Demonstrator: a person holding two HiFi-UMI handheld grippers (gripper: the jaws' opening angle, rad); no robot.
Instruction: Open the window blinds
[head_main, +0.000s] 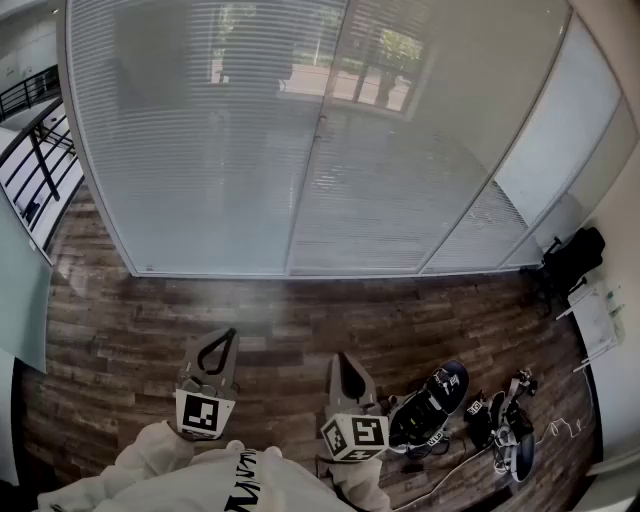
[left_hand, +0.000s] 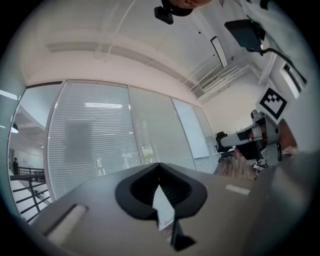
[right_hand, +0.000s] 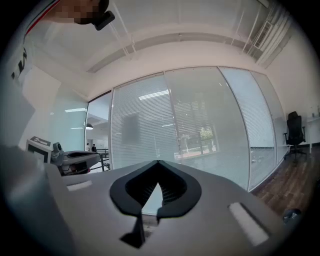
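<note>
White slatted window blinds (head_main: 230, 150) hang shut over the glass wall ahead; they also fill the left gripper view (left_hand: 90, 145) and the right gripper view (right_hand: 145, 130). Faint outdoor shapes show through the slats. My left gripper (head_main: 230, 333) is held level over the wood floor, well short of the blinds, its jaw tips meeting with nothing between them (left_hand: 159, 165). Beside it, my right gripper (head_main: 338, 357) is also level and shut on nothing (right_hand: 158, 162). No cord or wand of the blinds shows clearly.
A black office chair (head_main: 572, 258) and a white desk edge (head_main: 600, 320) stand at the right wall. Dark shoes and gear (head_main: 430, 405) with a cable lie on the floor by my right side. A black railing (head_main: 35, 150) runs behind glass at the left.
</note>
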